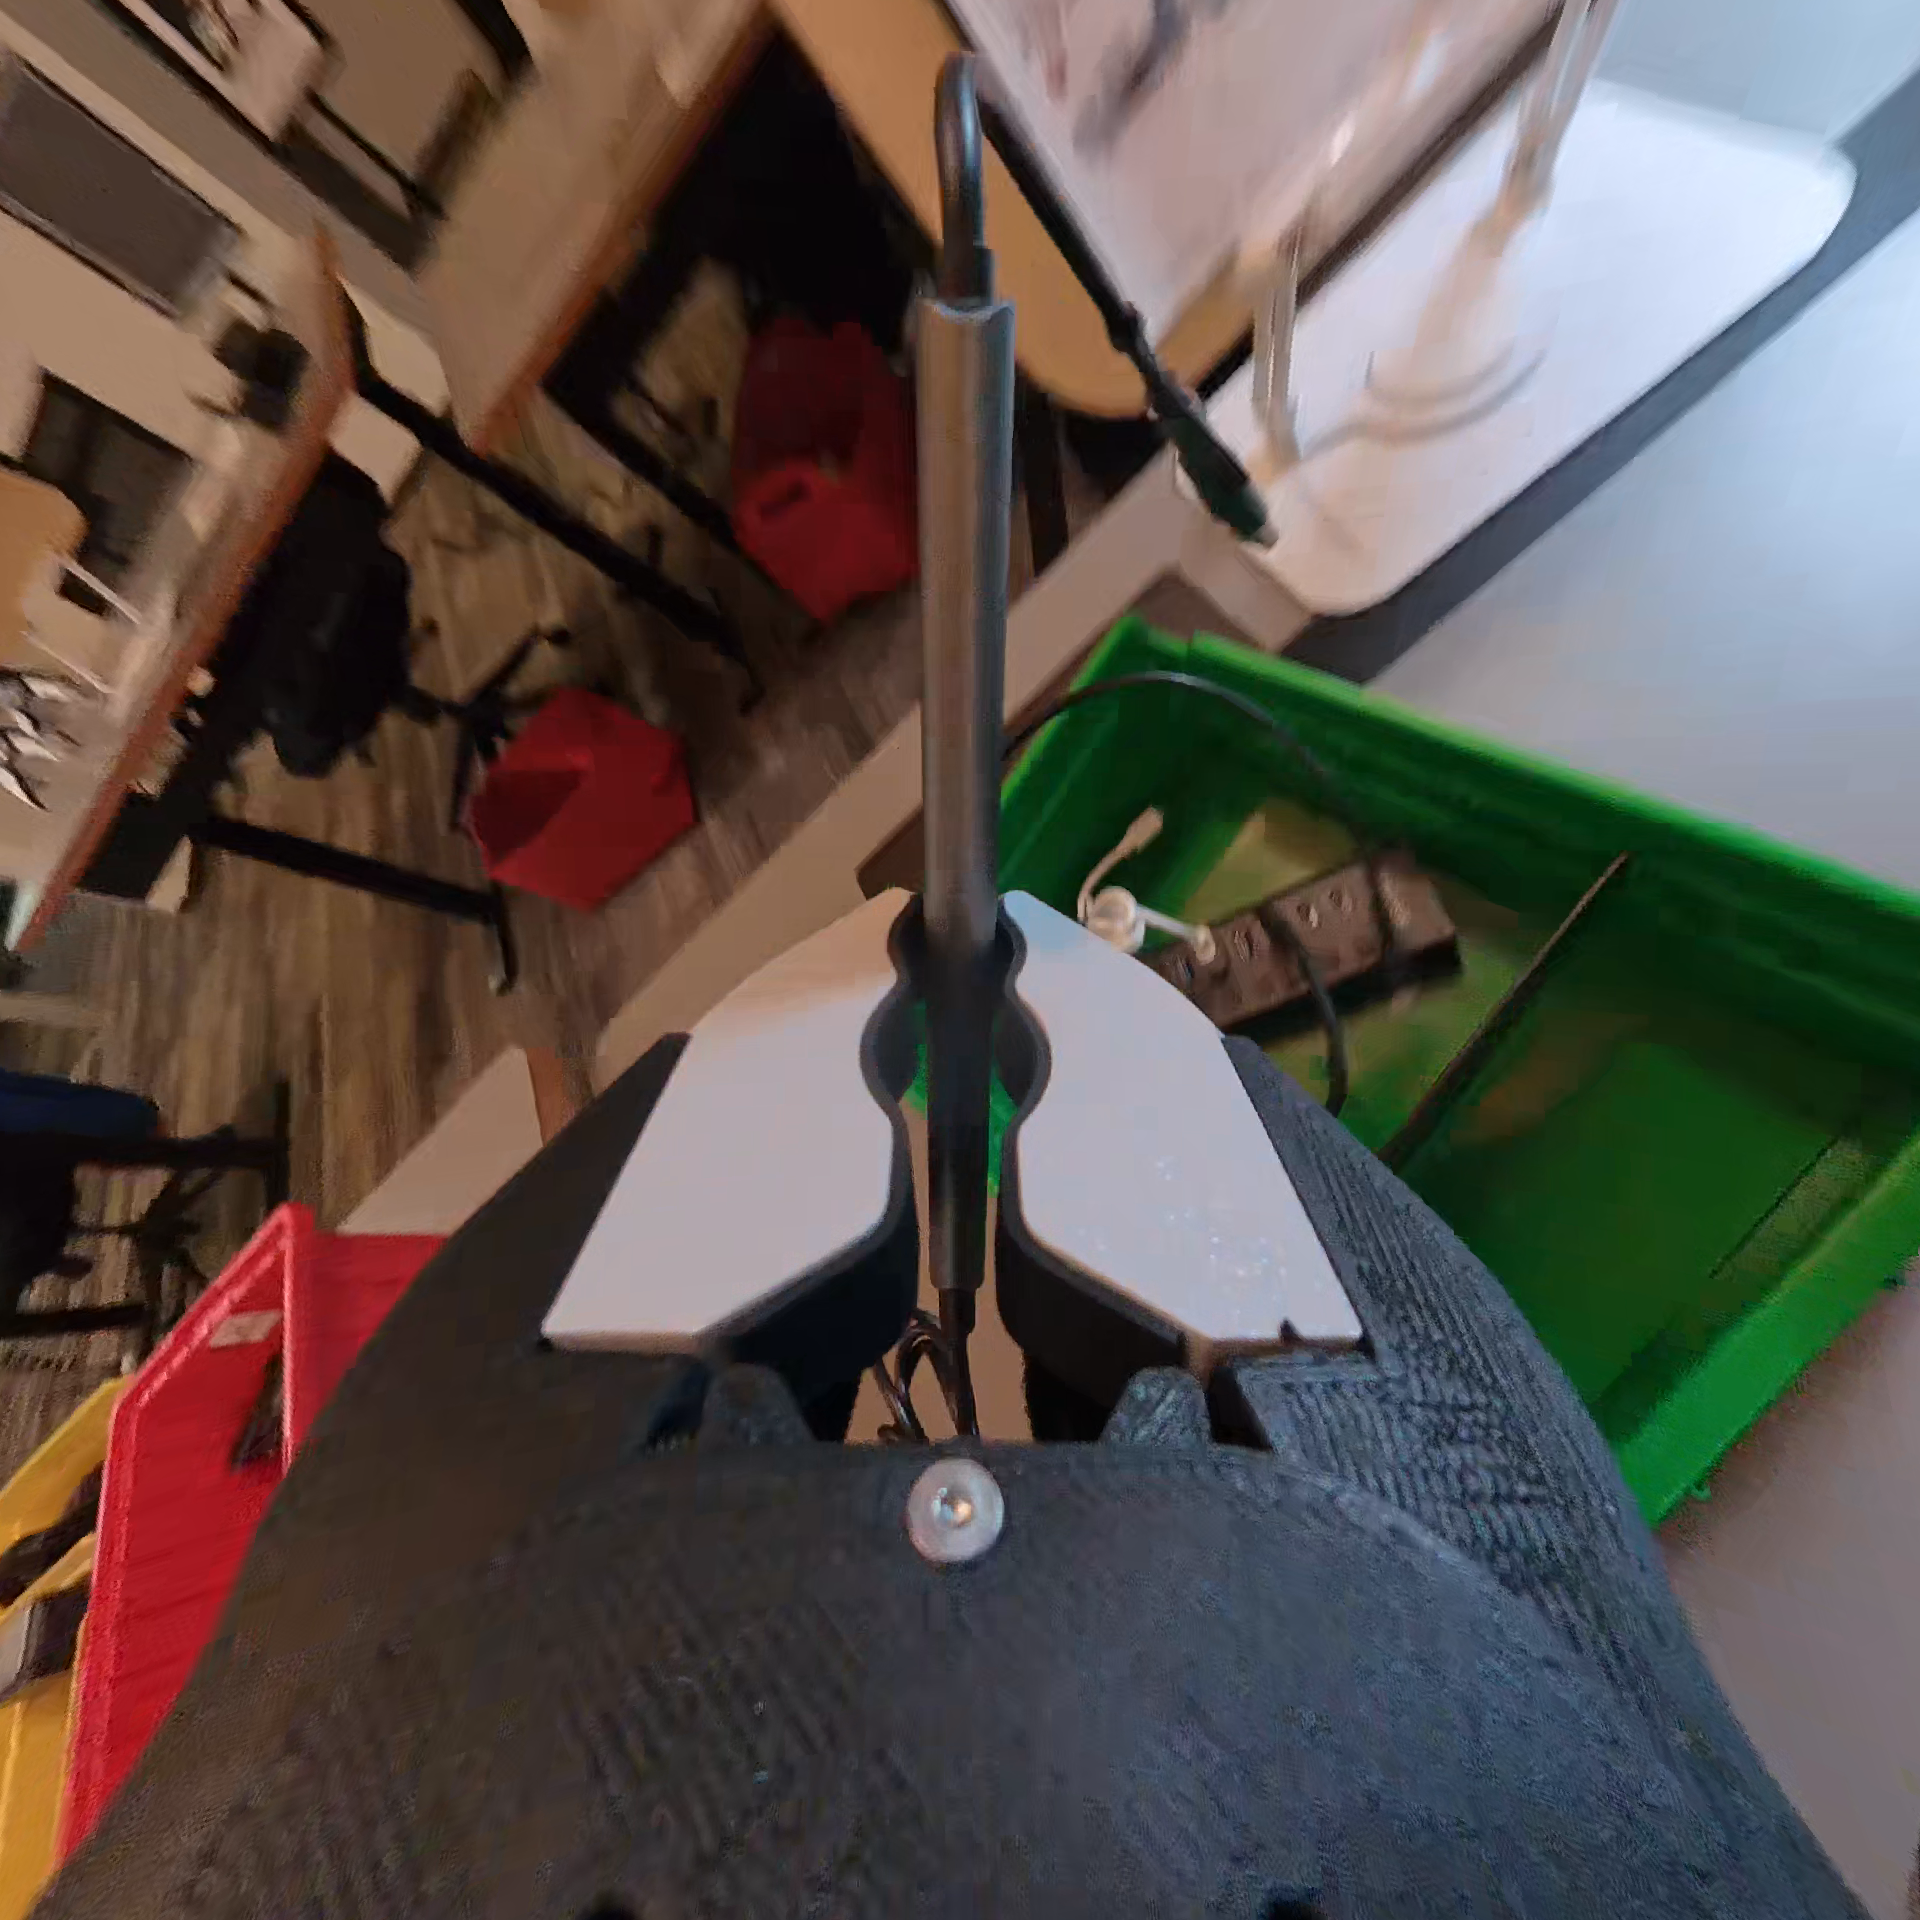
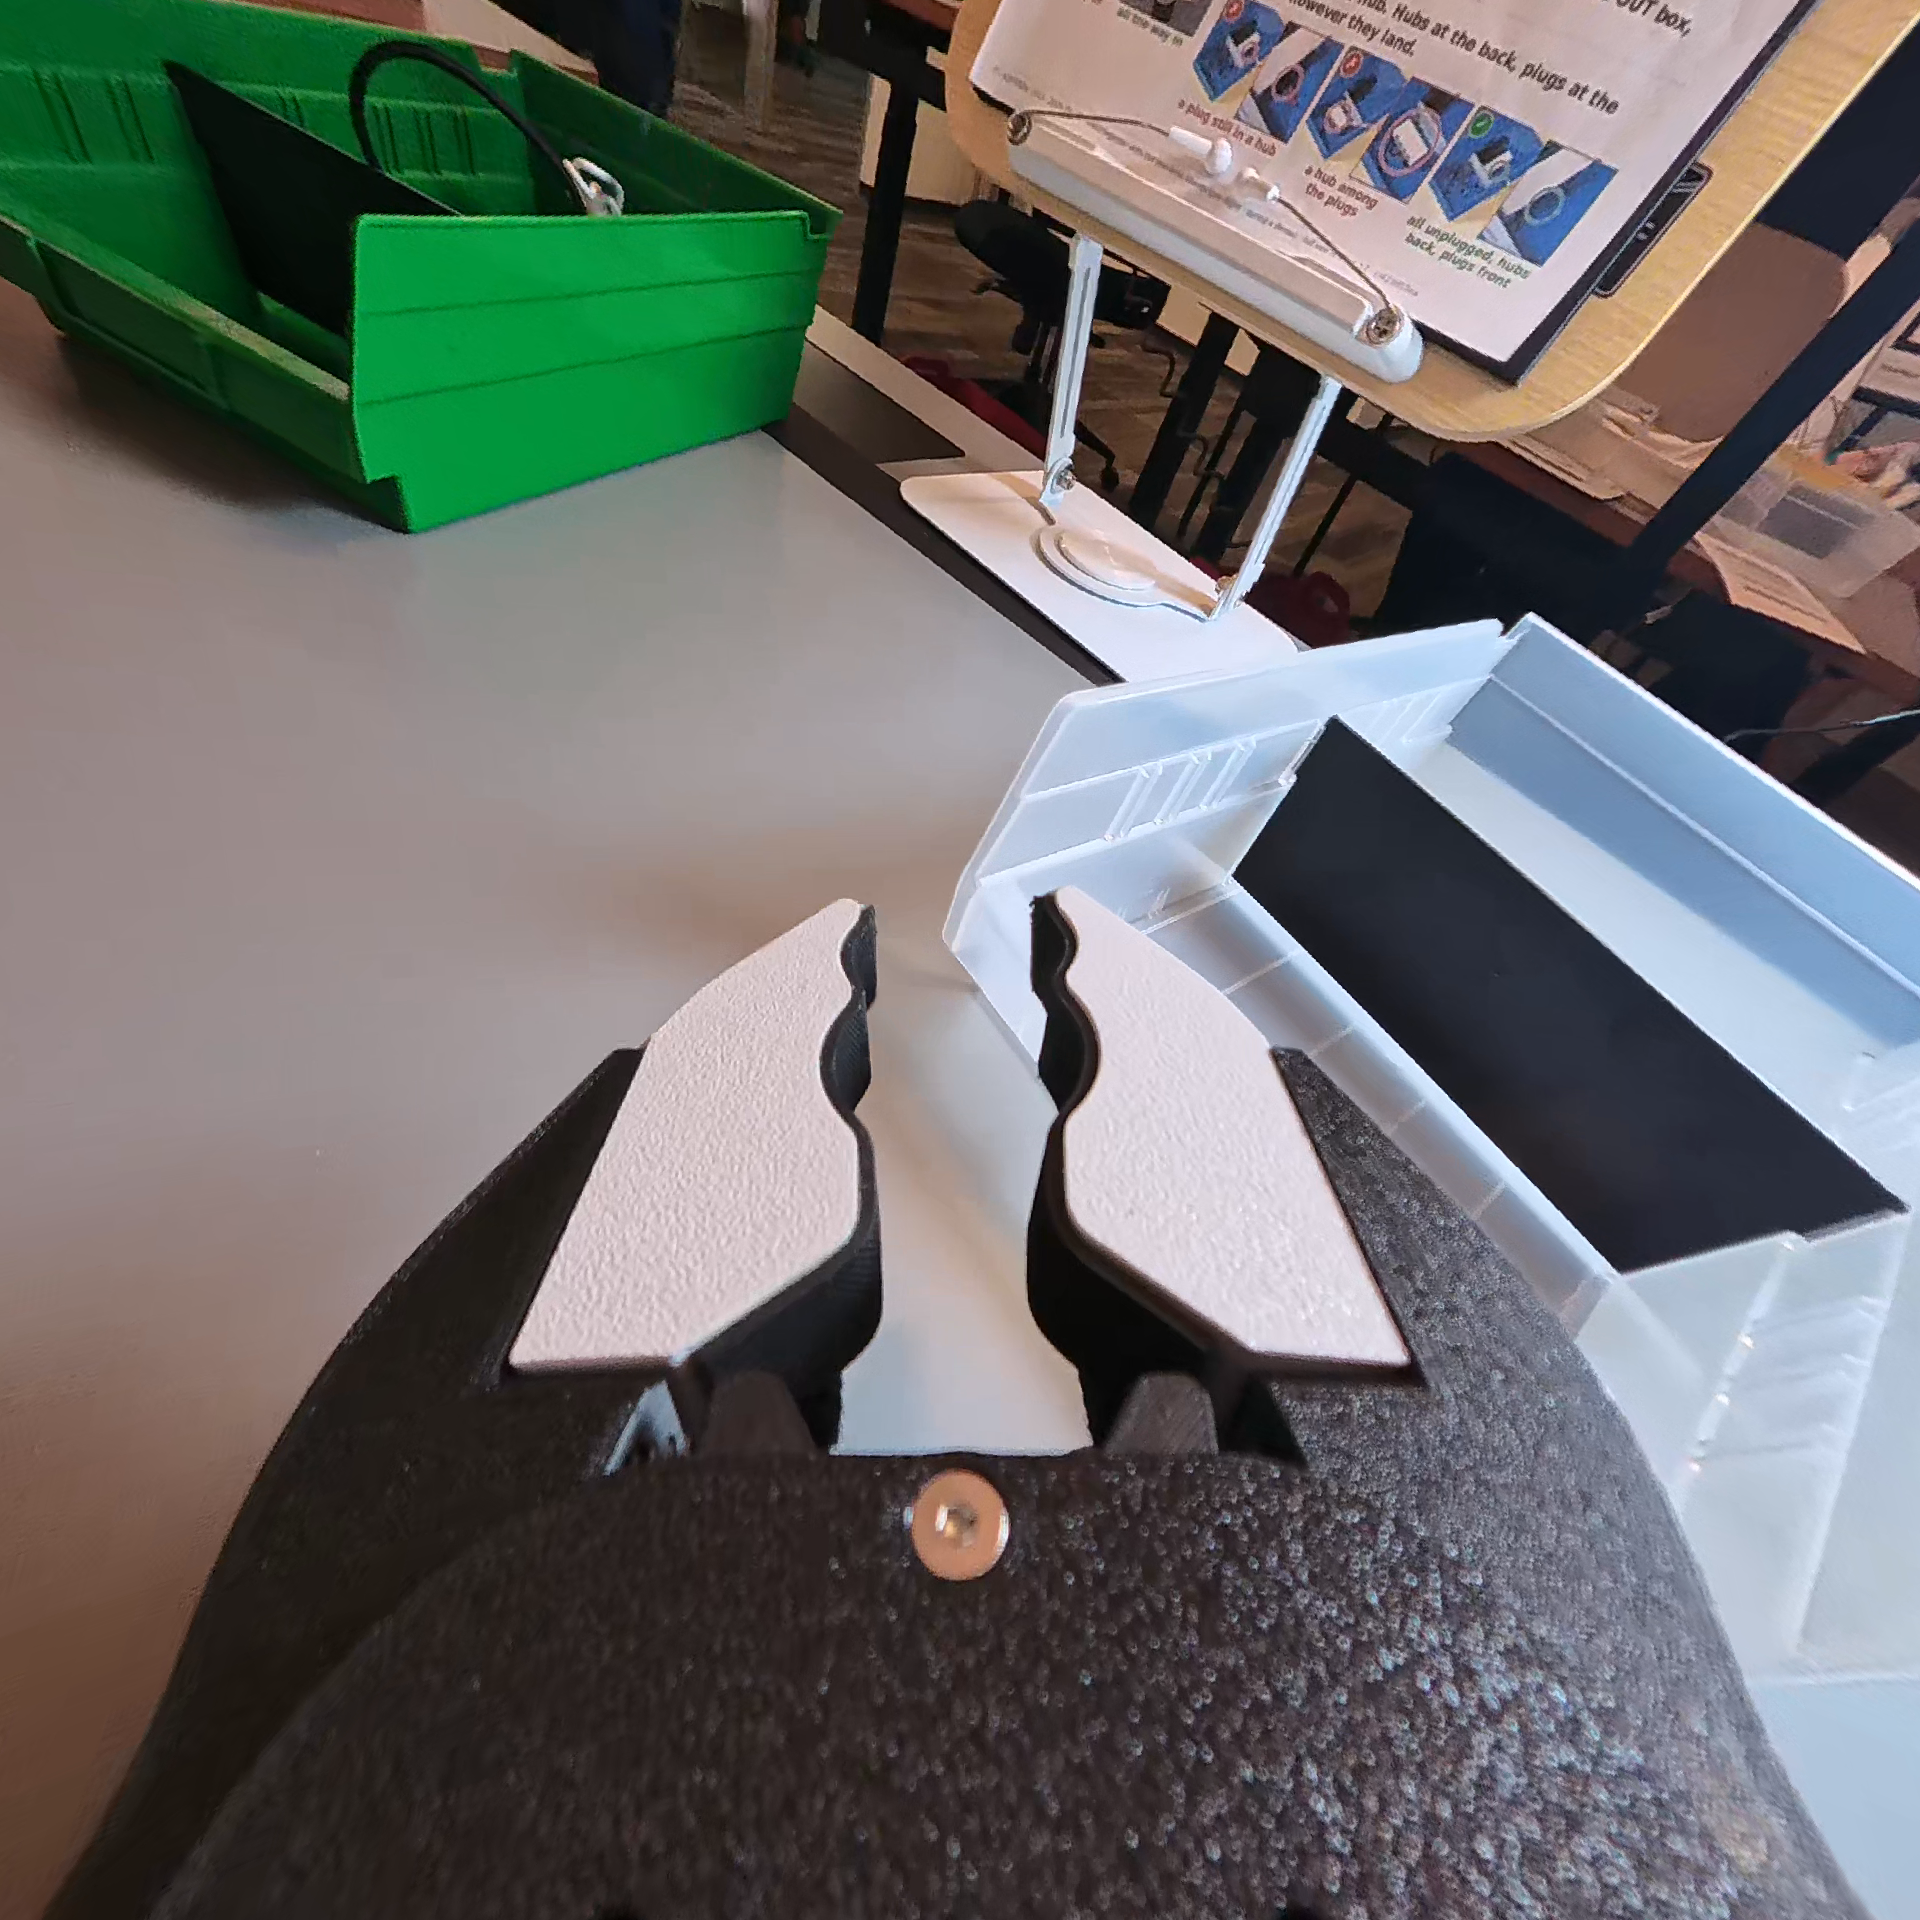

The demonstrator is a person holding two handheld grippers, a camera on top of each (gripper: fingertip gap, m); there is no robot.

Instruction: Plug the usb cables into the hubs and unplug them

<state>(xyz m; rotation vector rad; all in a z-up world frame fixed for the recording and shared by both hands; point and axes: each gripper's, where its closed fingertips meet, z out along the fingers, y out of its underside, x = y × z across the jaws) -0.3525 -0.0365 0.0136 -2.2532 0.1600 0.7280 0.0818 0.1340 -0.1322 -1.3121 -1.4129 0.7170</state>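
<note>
My left gripper (image 1: 958,935) is shut on a slim grey USB hub (image 1: 961,623), held edge-on and sticking out past the fingertips. The hub's own black cable (image 1: 961,114) loops over the top, and its plug (image 1: 1231,499) hangs free to the right. A green bin (image 1: 1507,800) lies to the right, holding black hubs (image 1: 1351,925) and a white cable (image 1: 1117,914). My right gripper (image 2: 951,914) is open and empty, low over the grey table (image 2: 416,831), beside the near corner of a clear bin (image 2: 1143,727). The green bin (image 2: 582,343) shows at the far left there.
The clear bin has a black divider (image 2: 1507,987). A white stand (image 2: 1091,551) holding an instruction sheet (image 2: 1403,125) is at the table's far edge. A red bin (image 1: 156,1558) and a yellow bin (image 1: 31,1714) sit at the left. Desks and red boxes (image 1: 582,800) are beyond.
</note>
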